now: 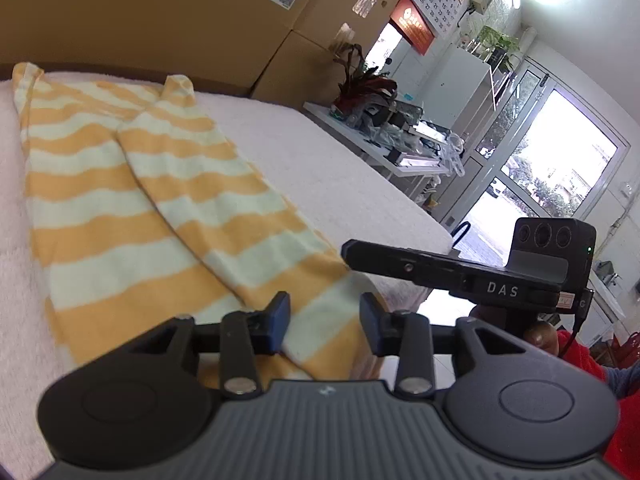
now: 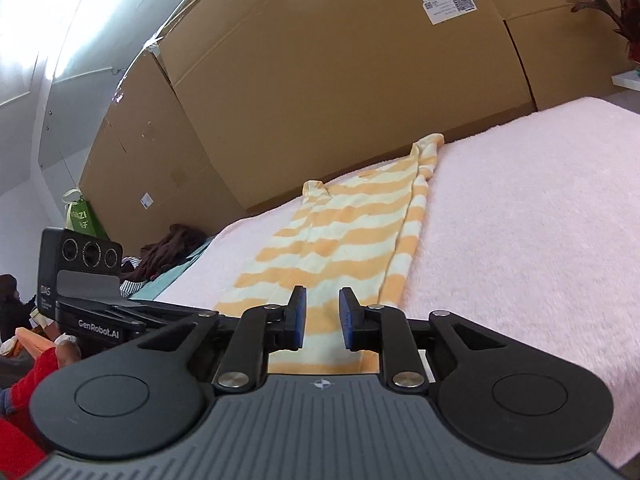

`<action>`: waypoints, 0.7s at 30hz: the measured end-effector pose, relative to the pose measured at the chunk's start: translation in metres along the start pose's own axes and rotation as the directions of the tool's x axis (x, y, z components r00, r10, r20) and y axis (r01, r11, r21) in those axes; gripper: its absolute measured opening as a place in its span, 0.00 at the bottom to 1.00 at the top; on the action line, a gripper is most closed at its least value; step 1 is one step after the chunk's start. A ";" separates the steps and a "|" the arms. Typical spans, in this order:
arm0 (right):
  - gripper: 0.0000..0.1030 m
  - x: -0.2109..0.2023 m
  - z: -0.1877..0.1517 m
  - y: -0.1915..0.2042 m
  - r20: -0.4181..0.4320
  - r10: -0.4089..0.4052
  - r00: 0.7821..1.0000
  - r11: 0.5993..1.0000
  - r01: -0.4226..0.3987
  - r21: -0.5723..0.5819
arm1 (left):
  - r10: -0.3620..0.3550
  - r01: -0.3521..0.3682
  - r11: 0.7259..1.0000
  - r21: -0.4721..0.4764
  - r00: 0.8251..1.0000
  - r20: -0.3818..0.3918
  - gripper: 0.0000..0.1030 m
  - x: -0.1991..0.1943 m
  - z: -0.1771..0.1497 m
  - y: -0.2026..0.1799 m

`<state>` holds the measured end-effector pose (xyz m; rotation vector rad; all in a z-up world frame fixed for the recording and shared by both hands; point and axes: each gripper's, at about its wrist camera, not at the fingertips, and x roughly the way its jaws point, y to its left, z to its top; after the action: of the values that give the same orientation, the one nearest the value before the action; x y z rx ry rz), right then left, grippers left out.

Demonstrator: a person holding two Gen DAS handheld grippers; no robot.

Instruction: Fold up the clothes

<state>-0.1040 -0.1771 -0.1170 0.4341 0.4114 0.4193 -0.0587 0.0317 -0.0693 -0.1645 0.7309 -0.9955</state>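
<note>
So the striped garment [image 1: 132,208], orange and pale cream bands, is lying flat on the fluffy pink-white worktop [image 1: 328,168], already folded lengthwise into a long narrow strip with one side flap laid over the middle. In the left wrist view it runs from the upper left of the frame down to the bottom centre, and its near hem ends right at the fingers. The left hand-held gripper [image 1: 325,322] sits with its jaws moderately apart, blue pads either side of that near hem, and nothing is pinched between them, the cloth just lies underneath. The right hand-held gripper [image 2: 322,318] is at a narrower gap, also empty, pads not pressing on anything, hovering over the near end of the same garment, which in the right wrist view stretches from the lower centre up toward the middle of the frame. Each camera catches the other unit too: the right one shows up at the right edge of the left view, held by a hand [image 1: 538,338] with a red sleeve [image 1: 584,360] below it. Big cardboard boxes [image 2: 340,80] fill the top of both frames behind the worktop. A cluttered white table [image 1: 384,140] and a red-leafed plant [image 1: 364,80] sit in the upper right of the left view.
</note>
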 end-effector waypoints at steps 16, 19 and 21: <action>0.22 0.062 0.046 -0.017 -0.128 -0.102 0.986 0.995 0.101 -0.017 | -0.010 0.012 0.999 -0.038 0.999 0.053 0.56 0.011 0.021 0.036; 0.24 0.071 0.060 -0.017 -0.130 -0.110 0.985 0.994 0.107 -0.033 | -0.035 0.039 0.998 -0.058 0.996 0.076 0.58 0.007 0.016 0.041; 0.27 0.083 0.074 -0.013 -0.122 -0.091 0.988 0.995 0.085 -0.055 | -0.044 0.049 0.997 -0.060 0.996 0.078 0.61 0.007 0.016 0.041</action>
<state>0.0033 -0.1718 -0.0861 0.3406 0.5381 0.3709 -0.0173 0.0454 -0.0788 -0.2733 0.6907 -1.0057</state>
